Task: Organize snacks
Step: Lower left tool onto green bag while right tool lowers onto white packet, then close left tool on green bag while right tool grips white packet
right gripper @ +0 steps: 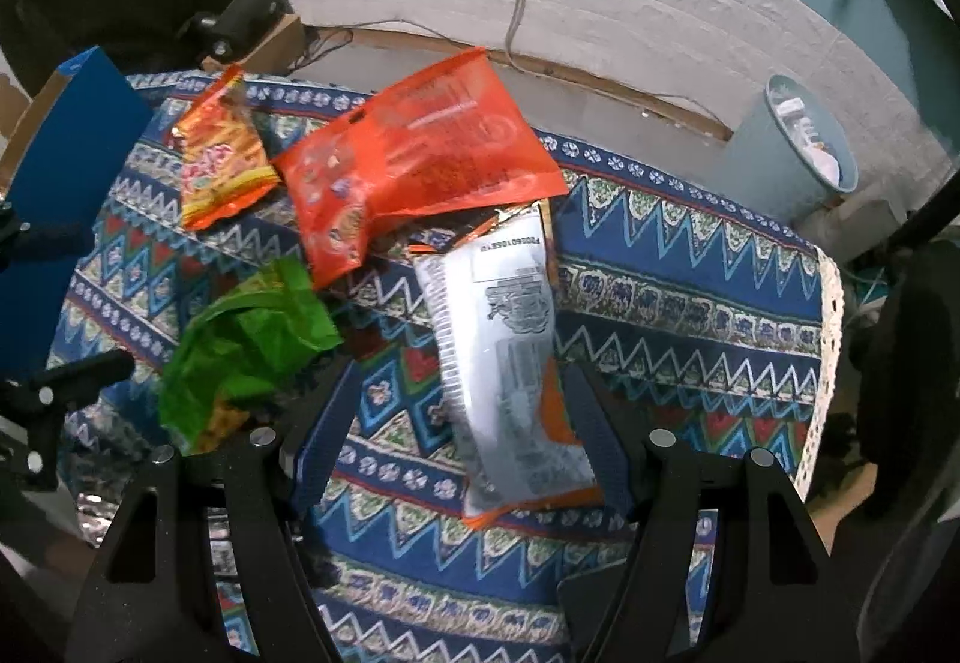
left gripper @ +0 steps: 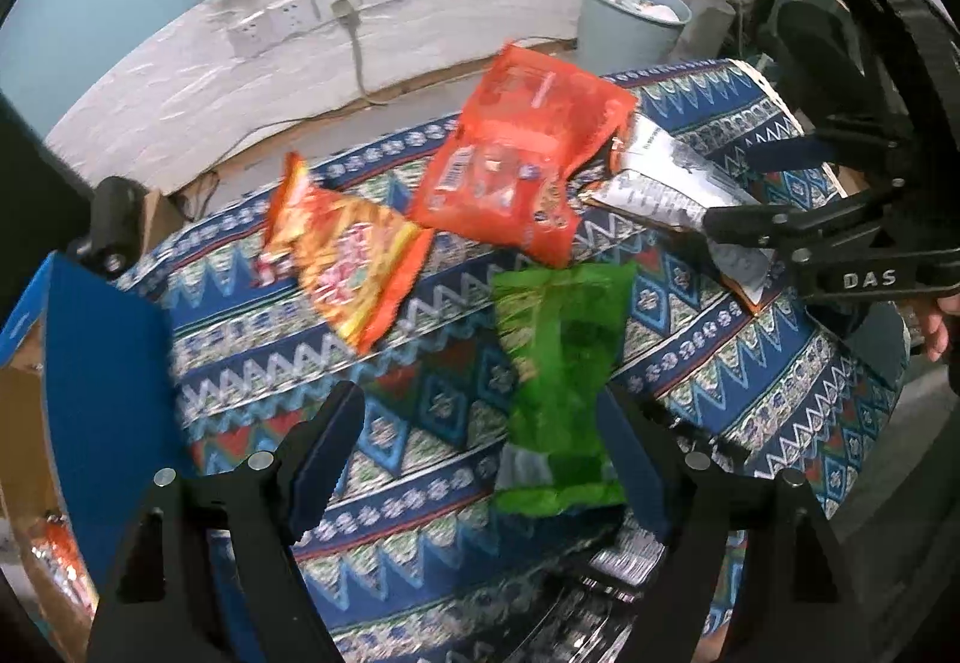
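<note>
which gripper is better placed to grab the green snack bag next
Left. The green bag lies right ahead of the open left gripper, near its right finger. The right gripper is open around the silver packet, with the green bag off to its left.

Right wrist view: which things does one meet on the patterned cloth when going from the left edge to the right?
Blue box → green bag → big orange bag → silver packet → bare patterned cloth. The small orange-yellow bag overlaps the green one in this order, so I omit it.
</note>
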A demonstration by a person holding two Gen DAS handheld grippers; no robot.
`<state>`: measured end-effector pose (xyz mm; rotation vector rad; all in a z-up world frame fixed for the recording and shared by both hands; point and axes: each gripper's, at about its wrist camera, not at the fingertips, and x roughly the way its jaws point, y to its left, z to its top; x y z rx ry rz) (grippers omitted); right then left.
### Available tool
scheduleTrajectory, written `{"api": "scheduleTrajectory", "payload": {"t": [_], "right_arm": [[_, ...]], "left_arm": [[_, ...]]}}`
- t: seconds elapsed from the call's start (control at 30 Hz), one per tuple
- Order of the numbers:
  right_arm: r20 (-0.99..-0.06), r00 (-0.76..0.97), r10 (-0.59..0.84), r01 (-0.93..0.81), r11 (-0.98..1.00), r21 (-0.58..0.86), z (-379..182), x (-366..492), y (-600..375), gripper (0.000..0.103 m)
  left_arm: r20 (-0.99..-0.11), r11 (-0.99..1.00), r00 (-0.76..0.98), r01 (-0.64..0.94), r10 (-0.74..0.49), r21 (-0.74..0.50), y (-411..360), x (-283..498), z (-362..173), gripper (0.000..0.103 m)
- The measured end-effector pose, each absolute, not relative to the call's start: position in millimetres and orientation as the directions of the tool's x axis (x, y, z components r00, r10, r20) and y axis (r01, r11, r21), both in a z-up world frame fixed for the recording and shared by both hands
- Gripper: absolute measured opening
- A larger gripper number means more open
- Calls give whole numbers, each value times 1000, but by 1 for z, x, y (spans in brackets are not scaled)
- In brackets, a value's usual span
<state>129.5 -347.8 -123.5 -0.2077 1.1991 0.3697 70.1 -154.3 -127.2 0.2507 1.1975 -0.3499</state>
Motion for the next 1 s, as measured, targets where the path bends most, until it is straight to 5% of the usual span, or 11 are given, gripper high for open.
{"api": "scheduleTrajectory", "payload": {"t": [0.77, 0.9, 0.93, 1.0], "right_arm": [[-967, 228, 116, -403, 915, 15, -183, 149, -350, 69], [-969, 216, 122, -406, 913, 25, -188, 146, -351, 67], [-969, 215, 122, -406, 914, 25, -188, 144, -351, 57], [-970, 205, 127, -404, 914, 34, -189, 142, -351, 52]], "left_arm": [[-976, 910, 164, 409, -144, -66, -198, 102, -201, 81], [-975, 894, 162, 442, -155, -69, -204, 97, -204, 64], [-974, 891, 168, 450, -152, -61, -205, 94, -204, 62], [-972, 886, 187, 461, -143, -41, -207, 89, -204, 56]]}}
